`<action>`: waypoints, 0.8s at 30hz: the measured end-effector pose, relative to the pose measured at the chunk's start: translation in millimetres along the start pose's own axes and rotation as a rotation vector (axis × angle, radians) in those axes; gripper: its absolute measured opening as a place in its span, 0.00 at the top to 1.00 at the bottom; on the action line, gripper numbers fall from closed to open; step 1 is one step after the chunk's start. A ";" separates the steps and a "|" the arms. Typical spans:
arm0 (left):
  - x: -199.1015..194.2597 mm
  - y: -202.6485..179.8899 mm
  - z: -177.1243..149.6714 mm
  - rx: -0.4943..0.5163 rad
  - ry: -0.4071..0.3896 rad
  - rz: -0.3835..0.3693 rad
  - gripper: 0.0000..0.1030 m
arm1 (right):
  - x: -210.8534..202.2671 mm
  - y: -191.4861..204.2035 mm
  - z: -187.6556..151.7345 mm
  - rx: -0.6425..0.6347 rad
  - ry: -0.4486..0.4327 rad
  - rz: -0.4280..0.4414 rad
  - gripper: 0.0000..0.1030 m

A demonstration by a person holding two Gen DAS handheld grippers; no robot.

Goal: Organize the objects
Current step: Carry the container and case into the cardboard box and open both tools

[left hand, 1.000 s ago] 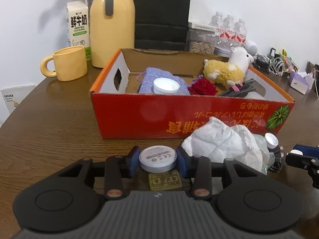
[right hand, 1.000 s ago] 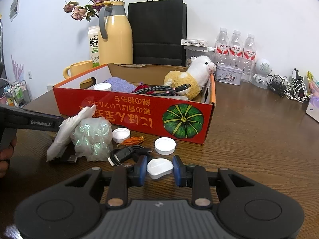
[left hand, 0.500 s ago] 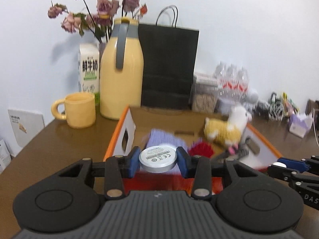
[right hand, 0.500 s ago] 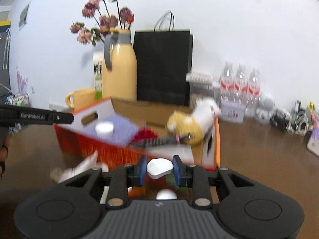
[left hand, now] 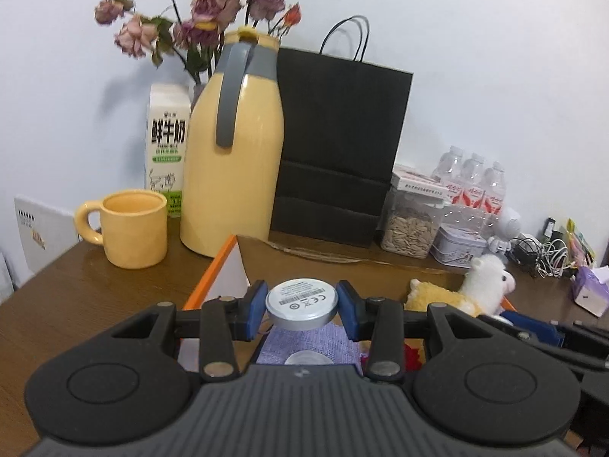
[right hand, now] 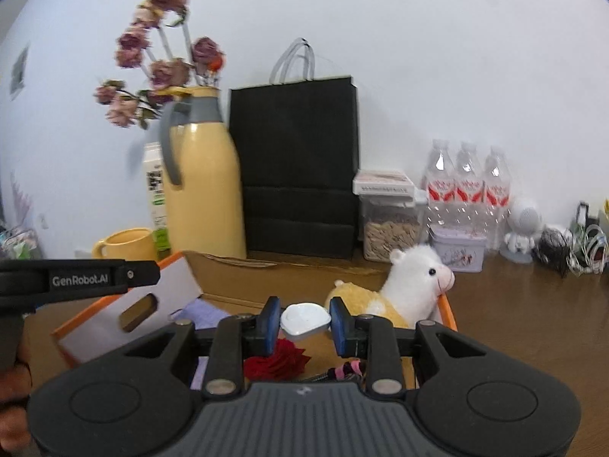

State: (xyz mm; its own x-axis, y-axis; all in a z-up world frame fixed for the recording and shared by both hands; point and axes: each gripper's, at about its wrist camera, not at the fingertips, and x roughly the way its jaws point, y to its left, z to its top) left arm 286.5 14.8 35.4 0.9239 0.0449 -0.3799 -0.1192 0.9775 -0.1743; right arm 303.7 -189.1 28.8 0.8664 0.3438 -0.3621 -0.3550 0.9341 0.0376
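While carried above the open cardboard box (left hand: 224, 266), held for deposit among items already gathered: round silver disc (left hand: 301, 303), flat, metallic rim, printed label face up, clamped at its edge between blue pads of left gripper (left hand: 301, 308), jaws partly open to disc's width. Clamped likewise in right gripper (right hand: 304, 321), jaws drawn close: small white plastic piece (right hand: 305, 318), rounded, glossy, shallow. Both poised over box interior, presumably so each drops inside rather than on table (left hand: 76, 297). Inside box: plush alpaca (right hand: 415, 285), soft pile, white head, yellow body, leaning at far right wall; red fabric rose (right hand: 276, 360), ruffled; lilac knitted cloth (left hand: 304, 344), ribbed; white cap (left hand: 306, 358) on cloth, mostly hidden. Box walls: corrugated, orange-edged, white near-left panel with handle slot. Beyond box, untouched: yellow jug (left hand: 232, 160), smooth, grey handle; matching mug (left hand: 131, 234); milk carton (left hand: 167, 152); black paper bag (left hand: 338, 152), matte; dried roses (left hand: 205, 19); seed jar (left hand: 411, 224).
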 end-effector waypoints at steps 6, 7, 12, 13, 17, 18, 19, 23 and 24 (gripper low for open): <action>11.0 1.7 -9.0 0.025 0.037 -0.009 0.61 | 12.0 -0.6 -10.7 -0.011 0.047 0.008 0.74; 10.7 1.9 -9.4 0.029 0.036 -0.011 0.61 | 13.0 0.1 -11.8 -0.016 0.052 0.008 0.74; 9.1 0.0 -11.5 0.052 0.026 -0.015 0.46 | 13.3 3.5 -14.4 -0.037 0.057 -0.008 0.73; 8.9 0.0 -11.9 0.053 0.022 -0.010 0.31 | 13.5 4.0 -15.0 -0.042 0.060 -0.015 0.64; 3.8 -0.5 -12.7 0.053 -0.018 0.018 0.00 | 10.7 3.9 -17.2 -0.044 0.037 -0.052 0.00; 3.2 -0.4 -12.3 0.050 -0.021 0.018 0.00 | 10.0 4.0 -16.7 -0.046 0.032 -0.057 0.00; 3.4 0.1 -12.1 0.046 -0.022 0.015 0.00 | 9.8 3.7 -16.3 -0.043 0.032 -0.056 0.00; 4.9 -0.1 -12.7 0.046 -0.013 0.022 0.00 | 11.0 2.5 -16.3 -0.039 0.041 -0.052 0.00; 4.9 -0.1 -12.7 0.046 -0.013 0.021 0.00 | 11.1 2.4 -16.2 -0.038 0.041 -0.053 0.00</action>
State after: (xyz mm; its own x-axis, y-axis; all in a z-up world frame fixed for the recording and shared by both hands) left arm 286.4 12.3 22.0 0.9259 0.0683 -0.3716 -0.1224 0.9847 -0.1241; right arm 306.8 -184.6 9.8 0.8692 0.2893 -0.4009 -0.3233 0.9461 -0.0181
